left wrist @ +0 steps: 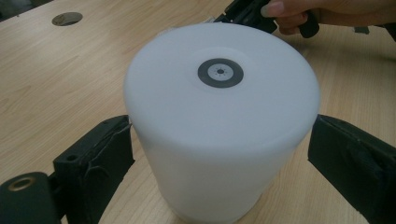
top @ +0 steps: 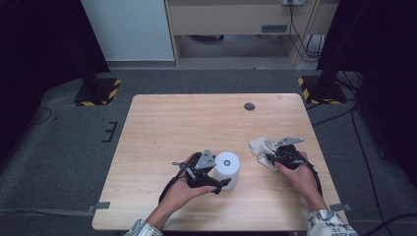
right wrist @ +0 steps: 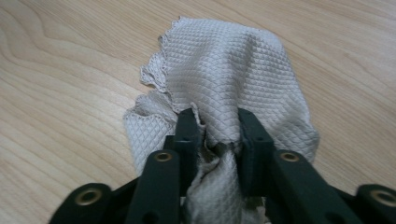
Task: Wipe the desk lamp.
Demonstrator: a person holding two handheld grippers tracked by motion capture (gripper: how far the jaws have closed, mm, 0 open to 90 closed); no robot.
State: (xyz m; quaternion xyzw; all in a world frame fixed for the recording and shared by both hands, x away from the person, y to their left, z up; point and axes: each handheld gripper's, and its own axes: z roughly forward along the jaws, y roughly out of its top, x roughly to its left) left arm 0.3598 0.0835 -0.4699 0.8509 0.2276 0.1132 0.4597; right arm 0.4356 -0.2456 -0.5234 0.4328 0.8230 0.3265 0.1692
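My left claw clamps the white cylinder mid-table, my right claw pinches the cloth at three o'clock, clear wood beyond.

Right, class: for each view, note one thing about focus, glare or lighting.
High view: the white cylinder is blown out and the room edges are dark. Left gripper view: its top glows, its rim soft. Right gripper view: the cloth weave is sharp, the black tool nearest the lens blurred.
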